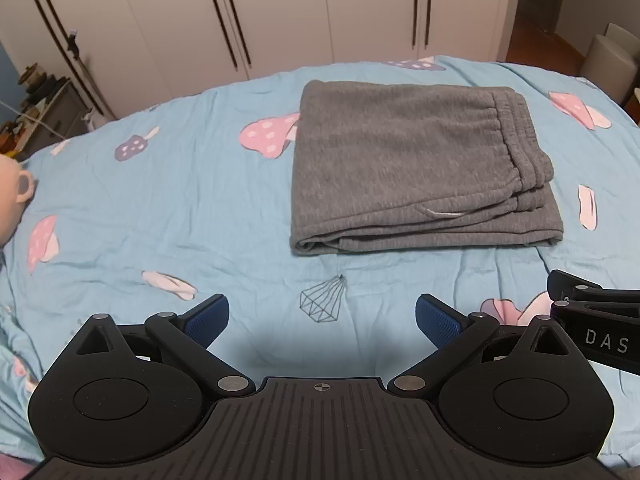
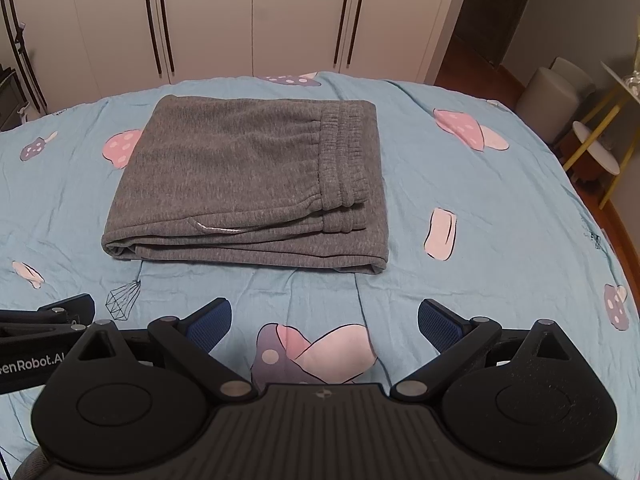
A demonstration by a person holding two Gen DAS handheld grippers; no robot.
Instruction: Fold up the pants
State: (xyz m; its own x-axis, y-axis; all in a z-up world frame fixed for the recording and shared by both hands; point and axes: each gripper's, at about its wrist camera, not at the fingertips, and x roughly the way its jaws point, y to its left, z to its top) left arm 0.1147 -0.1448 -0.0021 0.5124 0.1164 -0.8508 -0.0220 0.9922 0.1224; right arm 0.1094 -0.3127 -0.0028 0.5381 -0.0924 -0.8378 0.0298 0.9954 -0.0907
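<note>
The grey sweatpants (image 1: 408, 168) lie folded in a neat rectangle on the blue mushroom-print bed cover (image 1: 160, 208), waistband on the right side of the stack. They also show in the right wrist view (image 2: 248, 184). My left gripper (image 1: 322, 320) is open and empty, held above the cover in front of the pants, apart from them. My right gripper (image 2: 325, 322) is open and empty too, just right of the left one, also in front of the pants. The right gripper's body (image 1: 592, 320) shows at the left view's right edge.
White wardrobe doors (image 1: 280, 12) stand behind the bed. A cluttered shelf (image 1: 36, 112) is at the far left. A small round side table (image 2: 596, 152) and a grey cylinder (image 2: 548, 100) stand at the right, past the bed's edge.
</note>
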